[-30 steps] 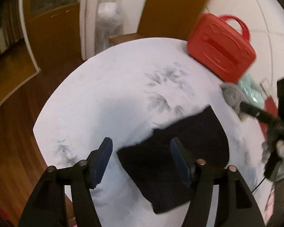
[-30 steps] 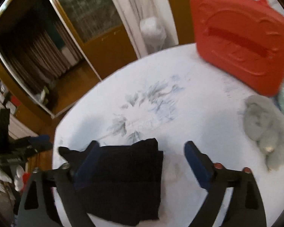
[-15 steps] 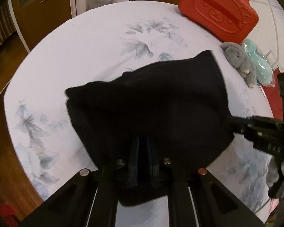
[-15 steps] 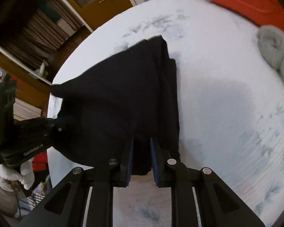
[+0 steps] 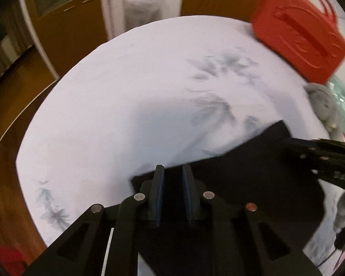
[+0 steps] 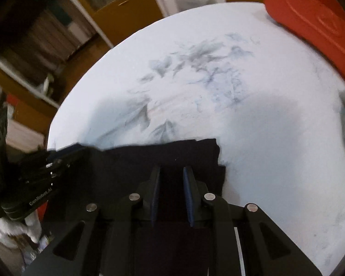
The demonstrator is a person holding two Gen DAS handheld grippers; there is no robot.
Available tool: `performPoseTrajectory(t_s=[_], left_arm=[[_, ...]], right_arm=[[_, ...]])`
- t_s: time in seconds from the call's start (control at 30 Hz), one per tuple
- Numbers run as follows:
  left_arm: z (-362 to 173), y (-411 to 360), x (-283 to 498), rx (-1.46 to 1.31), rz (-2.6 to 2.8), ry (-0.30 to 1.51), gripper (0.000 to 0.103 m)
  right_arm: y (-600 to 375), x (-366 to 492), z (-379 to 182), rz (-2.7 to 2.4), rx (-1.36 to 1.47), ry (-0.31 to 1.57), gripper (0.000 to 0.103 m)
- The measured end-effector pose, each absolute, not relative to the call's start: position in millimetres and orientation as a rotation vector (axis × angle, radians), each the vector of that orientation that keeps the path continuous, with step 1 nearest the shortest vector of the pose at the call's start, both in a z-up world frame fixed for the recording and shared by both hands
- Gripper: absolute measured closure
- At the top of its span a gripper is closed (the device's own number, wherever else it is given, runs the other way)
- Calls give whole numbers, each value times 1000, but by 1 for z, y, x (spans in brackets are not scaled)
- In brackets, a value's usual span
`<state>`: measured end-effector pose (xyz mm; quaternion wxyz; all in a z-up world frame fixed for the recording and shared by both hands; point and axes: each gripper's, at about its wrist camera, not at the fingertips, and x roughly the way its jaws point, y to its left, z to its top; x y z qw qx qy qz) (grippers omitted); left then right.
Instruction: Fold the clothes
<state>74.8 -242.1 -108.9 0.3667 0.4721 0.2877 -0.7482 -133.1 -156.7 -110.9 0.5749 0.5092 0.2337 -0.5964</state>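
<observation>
A black garment [image 5: 253,172] lies on a round surface under a white sheet with a grey leaf print [image 5: 126,92]. My left gripper [image 5: 172,169] has the cloth's left end between its blue pads, and its jaws are opening a little. In the right wrist view, my right gripper [image 6: 171,170] is shut on the right end of the black garment [image 6: 126,161]. The cloth's top edge runs straight from one gripper to the other. Each wrist view shows the other tool: the right gripper [image 5: 292,142] and the left gripper [image 6: 57,155]. The grippers' own bodies hide the cloth below.
A red hard case [image 5: 299,34] lies at the far right of the sheet [image 6: 264,126]. A grey plush toy [image 5: 324,108] and a teal packet [image 5: 340,99] sit beside it. A white-gloved hand [image 6: 9,230] holds the left tool. Wooden floor and cabinets surround the surface.
Both grippers were open over the garment, then shut on its near edge. Since then they have moved on with the cloth, so only a narrow strip shows beyond the fingertips.
</observation>
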Motion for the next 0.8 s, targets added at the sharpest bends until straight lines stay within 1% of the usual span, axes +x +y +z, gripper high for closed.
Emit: performPoseTrajectory(t_s=[0.03,0.07,0.13,0.17,0.2,0.23,0.27,0.33,0.4,0.6,0.67,0.8], left_arm=[[-109,-243,78,1207,-1925,750,86],[-107,-243,81,1197,-1929,761,86],[-95,-235,93,1149,-1952,779,84],[-89,-231,99,1125,-1962,789,74],[-84,-225,104,1102,-1966,804,50],[-80,-220,110,1080,-1970,818,39],[-76,-214,116,1060,-1975,832,30],[-77,-201,121,1052,-1971,831,30],[-79,-190,125,1058,-1950,828,30],[-108,-181,126,1120,-1901,874,30],[-115,-182,127,1098,-1908,932,30],[-115,-181,125,1073,-1915,913,31]], right_arm=[[-156,-131,-108,-1413,1170,557,84],[-153,-128,-103,-1427,1148,558,80],[-140,-129,-88,-1464,1105,514,66],[-132,-131,-81,-1479,1091,491,48],[-122,-135,-73,-1491,1082,468,33],[-115,-138,-71,-1490,1092,458,29],[-109,-141,-69,-1487,1106,451,28],[-98,-146,-70,-1477,1142,442,25],[-91,-148,-77,-1462,1186,441,18],[-81,-147,-106,-1422,1287,393,18],[-84,-144,-111,-1410,1297,380,19],[-99,-137,-125,-1411,1292,364,30]])
